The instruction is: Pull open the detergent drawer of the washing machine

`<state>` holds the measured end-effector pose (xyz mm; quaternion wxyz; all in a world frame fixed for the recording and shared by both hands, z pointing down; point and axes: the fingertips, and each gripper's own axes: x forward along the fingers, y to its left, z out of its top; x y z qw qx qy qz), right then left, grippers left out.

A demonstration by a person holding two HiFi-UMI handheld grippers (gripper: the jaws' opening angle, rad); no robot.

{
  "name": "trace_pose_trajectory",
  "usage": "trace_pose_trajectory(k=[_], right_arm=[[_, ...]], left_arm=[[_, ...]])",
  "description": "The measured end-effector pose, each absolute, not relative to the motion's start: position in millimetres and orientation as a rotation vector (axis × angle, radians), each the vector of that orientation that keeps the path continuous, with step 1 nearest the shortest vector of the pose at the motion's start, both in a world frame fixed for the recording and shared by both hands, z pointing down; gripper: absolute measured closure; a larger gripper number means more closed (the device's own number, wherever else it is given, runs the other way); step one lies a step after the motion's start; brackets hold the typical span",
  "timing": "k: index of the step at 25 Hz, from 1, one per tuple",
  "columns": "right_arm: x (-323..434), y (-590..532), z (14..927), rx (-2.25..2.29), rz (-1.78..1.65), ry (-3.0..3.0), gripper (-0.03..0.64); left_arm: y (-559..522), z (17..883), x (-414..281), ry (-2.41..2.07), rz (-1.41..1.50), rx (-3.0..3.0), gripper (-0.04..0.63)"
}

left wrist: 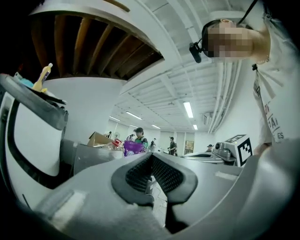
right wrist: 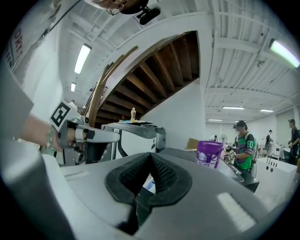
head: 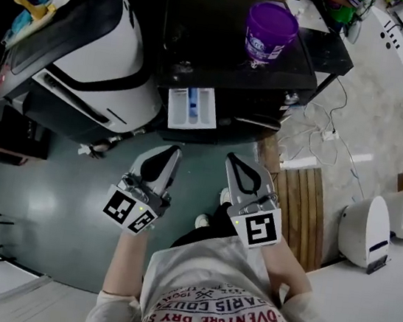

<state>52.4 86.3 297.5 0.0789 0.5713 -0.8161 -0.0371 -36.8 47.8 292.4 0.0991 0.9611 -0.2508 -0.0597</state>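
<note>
Already the detergent drawer point(head: 192, 108) is standing out from the front of the washing machine point(head: 225, 44), and its white tray with a blue compartment is showing from above. I am judging from this that the pull is done. A purple cup point(head: 271, 29) is sitting on the dark top of the machine, well apart from the drawer. Both tools are hovering side by side in front of the person's chest, well apart from the machine, probably because nothing is asking for a grip now. The left tool point(head: 171, 152) is pressing its two pads together with nothing between them. The right tool point(head: 234, 161) is doing the same, its tips touching and empty.
</note>
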Motion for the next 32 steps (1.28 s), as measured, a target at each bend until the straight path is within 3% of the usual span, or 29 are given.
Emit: trace_pose_trajectory(k=[9,32], right_arm=[[60.1,100.6,256.2,1.744,-0.168,-2.480,0.617],[51.2,110.6,252.7,1.703,-0.174,-2.523,0.617]], left_arm=[[79.9,248.3,-19.6,-0.718,-0.126,3.007,0.604],[84.6,242.2,-47.1,-0.905,-0.077,2.984,0.604]])
